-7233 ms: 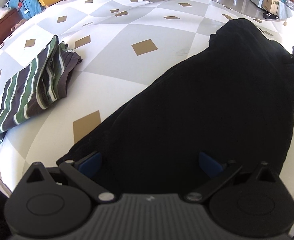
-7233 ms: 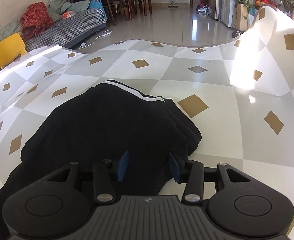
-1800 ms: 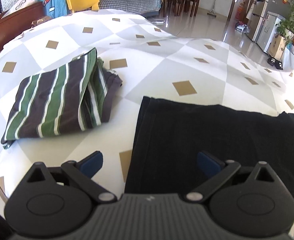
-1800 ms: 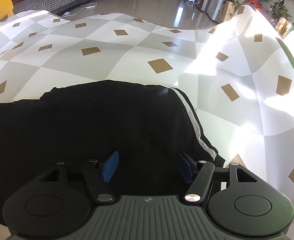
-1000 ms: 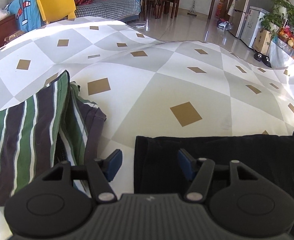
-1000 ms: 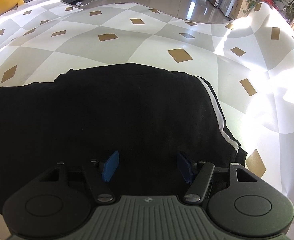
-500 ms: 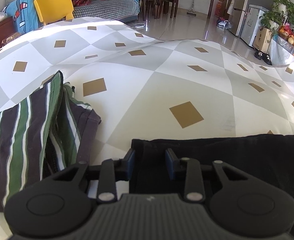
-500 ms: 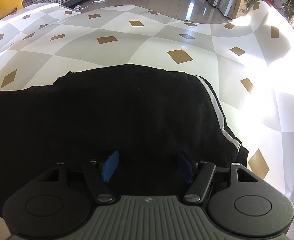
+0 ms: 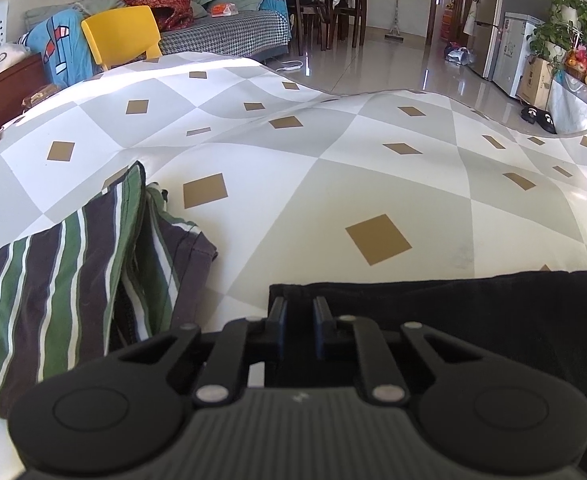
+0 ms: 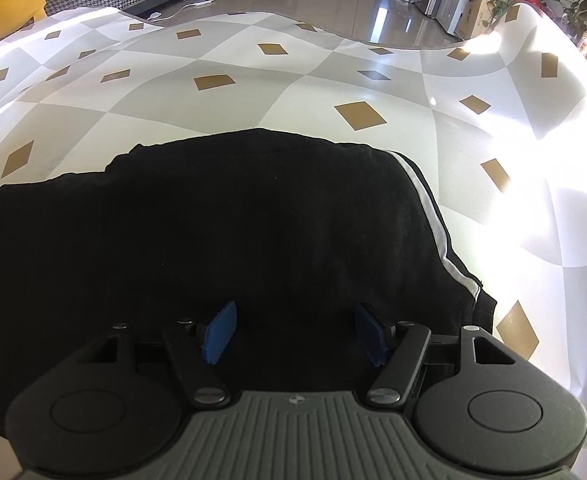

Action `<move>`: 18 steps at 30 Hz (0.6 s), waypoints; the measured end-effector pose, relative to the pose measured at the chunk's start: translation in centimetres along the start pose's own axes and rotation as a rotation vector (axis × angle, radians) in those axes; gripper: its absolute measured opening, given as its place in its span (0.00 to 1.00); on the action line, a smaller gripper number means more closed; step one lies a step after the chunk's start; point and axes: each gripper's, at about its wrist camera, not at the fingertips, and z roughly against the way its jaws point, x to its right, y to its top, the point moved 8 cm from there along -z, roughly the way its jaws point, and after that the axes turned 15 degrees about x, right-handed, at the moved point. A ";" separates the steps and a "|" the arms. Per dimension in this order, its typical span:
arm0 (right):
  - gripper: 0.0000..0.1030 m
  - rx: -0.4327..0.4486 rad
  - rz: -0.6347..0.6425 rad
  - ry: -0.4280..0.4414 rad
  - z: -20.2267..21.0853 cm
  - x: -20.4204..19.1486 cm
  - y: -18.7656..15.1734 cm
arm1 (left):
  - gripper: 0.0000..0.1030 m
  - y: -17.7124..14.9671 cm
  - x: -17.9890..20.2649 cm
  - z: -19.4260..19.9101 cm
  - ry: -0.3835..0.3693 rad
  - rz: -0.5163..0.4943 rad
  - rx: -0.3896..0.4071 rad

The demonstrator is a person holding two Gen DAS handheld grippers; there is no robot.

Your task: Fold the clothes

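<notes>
Left gripper (image 9: pixel 298 312) fingers have just closed, pinching the corner edge of the black fabric garment (image 9: pixel 473 320) on the checked table (image 9: pixel 333 184). Right gripper (image 10: pixel 295 330) fingers spread, empty, garment (image 10: pixel 253 232) beneath. Folded striped cloth (image 9: pixel 61 280) left; bare table ahead.

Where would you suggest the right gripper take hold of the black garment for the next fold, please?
Probably the near edge of the black garment, close to the white-striped side, coming down from above. The right gripper hangs open over that flat end, while the left gripper already pinches the opposite corner.
</notes>
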 end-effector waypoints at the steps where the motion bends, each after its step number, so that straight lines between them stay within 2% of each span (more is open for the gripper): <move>1: 0.63 0.001 -0.001 0.000 0.0 0.0 0.0 | 0.10 0.1 -0.1 0.2 0.008 0.002 0.006; 6: 0.66 0.001 -0.015 -0.003 -0.2 0.1 0.0 | 0.10 -0.9 -0.8 -0.2 0.057 -0.029 -0.025; 13: 0.68 -0.007 -0.058 0.009 -0.3 0.6 -0.1 | 0.11 -1.5 -2.6 -0.4 0.143 -0.003 -0.052; 18: 0.64 -0.007 -0.048 0.003 0.1 0.9 0.3 | 0.17 -1.0 -3.2 0.7 0.180 0.024 -0.035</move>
